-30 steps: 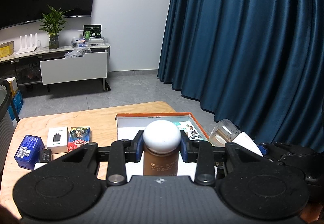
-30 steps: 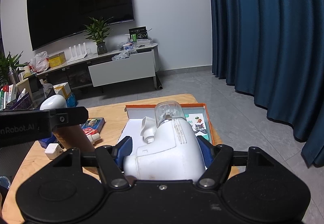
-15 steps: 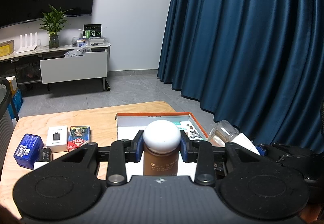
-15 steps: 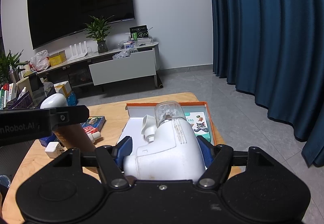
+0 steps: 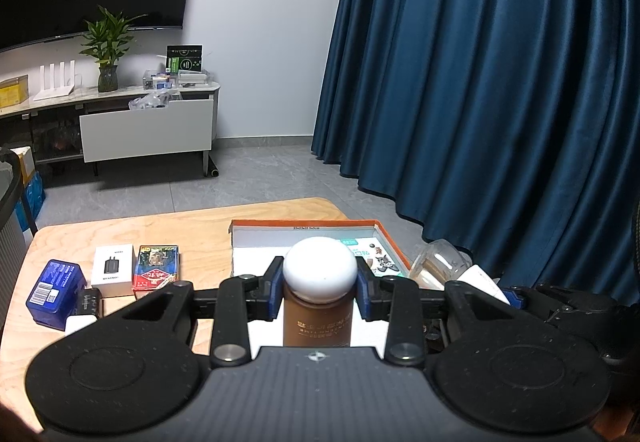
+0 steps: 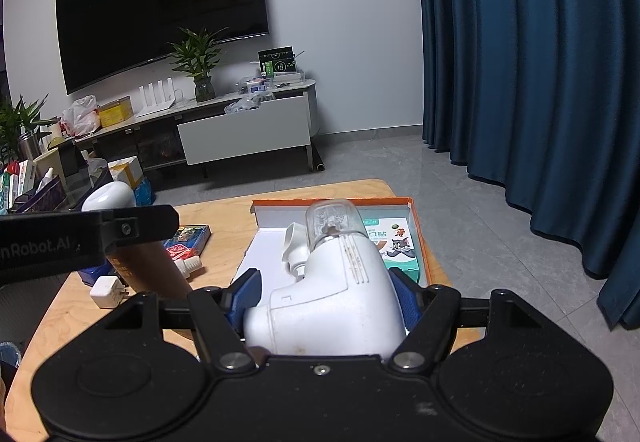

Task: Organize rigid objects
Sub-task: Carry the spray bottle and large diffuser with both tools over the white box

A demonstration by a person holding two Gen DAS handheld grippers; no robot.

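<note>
My left gripper is shut on a brown bottle with a round white cap, held upright above the table in front of the orange-rimmed box. The bottle also shows in the right wrist view. My right gripper is shut on a white handheld device with a clear dome tip, held over the near end of the same box. The device's tip shows at the right in the left wrist view.
On the wooden table left of the box lie a blue box, a white charger box, a card deck, a white plug and a small white vial. A picture pack lies in the box.
Both views have shifted only slightly; the table objects sit a little lower and nearer in the left wrist view. Both grips are unchanged.
</note>
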